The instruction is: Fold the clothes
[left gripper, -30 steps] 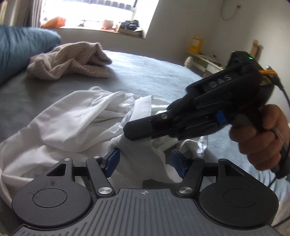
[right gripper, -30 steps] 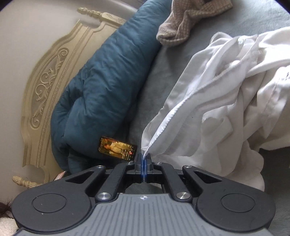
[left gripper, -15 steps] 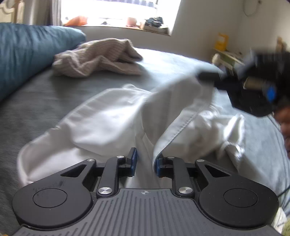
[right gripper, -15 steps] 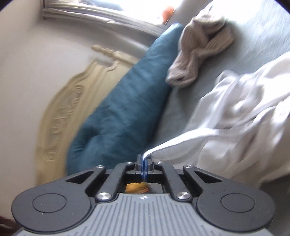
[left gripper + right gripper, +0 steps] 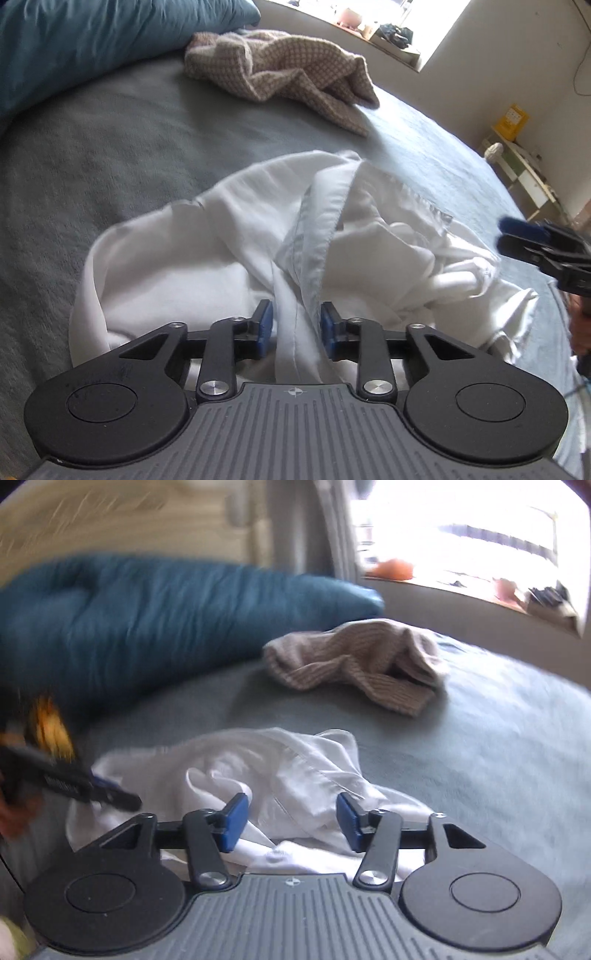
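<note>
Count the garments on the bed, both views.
2. A crumpled white shirt lies nearest, a fold of it between the left gripper's fingers. A tan checked knit lies beyond, by the blue duvet. More could lie out of frame.

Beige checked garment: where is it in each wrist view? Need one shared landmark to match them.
Left wrist: beige checked garment lies crumpled at top centre on the grey bedcover, beyond the white shirt.
Right wrist: it sits right of centre in the upper half, blurred, again beyond the shirt.
Shared landmark: the blue duvet, directly left of the garment in both views.
</note>
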`<control>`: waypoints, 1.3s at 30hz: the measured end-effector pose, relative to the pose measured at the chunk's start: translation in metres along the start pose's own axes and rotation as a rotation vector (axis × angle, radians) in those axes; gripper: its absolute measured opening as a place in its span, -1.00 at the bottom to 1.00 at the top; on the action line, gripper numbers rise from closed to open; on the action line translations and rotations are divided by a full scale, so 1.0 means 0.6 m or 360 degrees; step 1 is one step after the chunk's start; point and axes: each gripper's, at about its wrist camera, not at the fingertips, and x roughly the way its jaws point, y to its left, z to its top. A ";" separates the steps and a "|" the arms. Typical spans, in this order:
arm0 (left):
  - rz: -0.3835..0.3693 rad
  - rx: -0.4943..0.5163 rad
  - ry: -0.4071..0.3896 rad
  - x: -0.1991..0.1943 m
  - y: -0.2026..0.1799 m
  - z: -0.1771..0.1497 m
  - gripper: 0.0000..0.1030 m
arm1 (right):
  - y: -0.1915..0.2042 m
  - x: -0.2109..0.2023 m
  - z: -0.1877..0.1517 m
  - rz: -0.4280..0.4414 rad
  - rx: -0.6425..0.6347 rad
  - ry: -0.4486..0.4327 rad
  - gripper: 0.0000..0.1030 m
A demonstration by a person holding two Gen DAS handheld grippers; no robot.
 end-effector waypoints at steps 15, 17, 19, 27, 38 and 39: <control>0.0126 0.0064 -0.0117 -0.014 -0.022 -0.018 -0.95 | 0.058 0.164 0.072 0.0078 -0.0408 0.0191 0.22; 0.0116 0.0118 -0.0177 -0.042 -0.024 -0.016 -0.96 | 0.066 0.168 0.072 0.0124 -0.0425 0.0169 0.22; 0.0091 0.0172 -0.0234 -0.070 -0.025 -0.014 -0.96 | 0.074 0.172 0.073 0.0165 -0.0449 0.0144 0.22; -0.0081 0.0346 -0.0473 -0.167 -0.042 -0.013 -0.97 | 0.117 0.202 0.079 0.0301 -0.0571 0.0143 0.23; -0.0287 0.0407 -0.0728 -0.280 -0.063 -0.016 -0.98 | 0.120 0.210 0.055 0.0460 -0.0582 0.0252 0.48; -0.0292 0.0412 -0.0734 -0.287 -0.065 -0.019 -0.98 | 0.126 0.208 0.051 0.0447 -0.0617 0.0232 0.59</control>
